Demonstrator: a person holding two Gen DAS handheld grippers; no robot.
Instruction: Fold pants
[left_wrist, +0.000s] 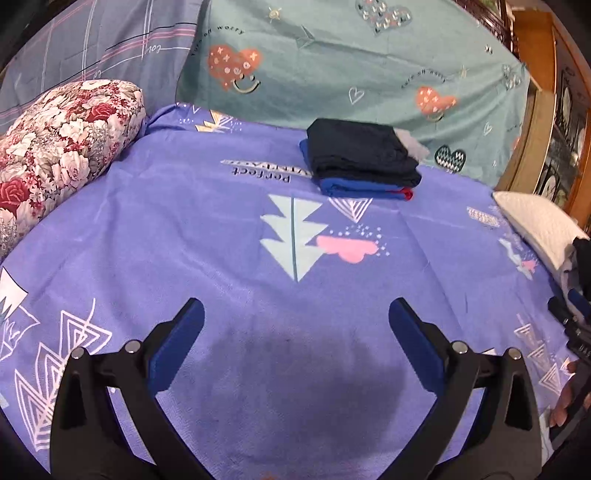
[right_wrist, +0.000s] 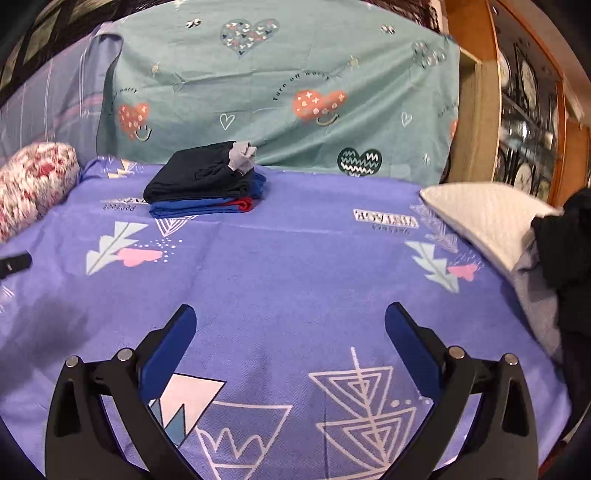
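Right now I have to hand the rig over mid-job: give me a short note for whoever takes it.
Left gripper: open, empty, above the purple bedsheet.
Right gripper: open, empty, also over the sheet.
Done: a folded stack sits at the far side of the bed, dark pants on top, blue garment with a red edge beneath.
Left: a loose pile of dark and grey clothes lies at the right edge beside the white pillow. Probably take the next pair from there and spread it flat.
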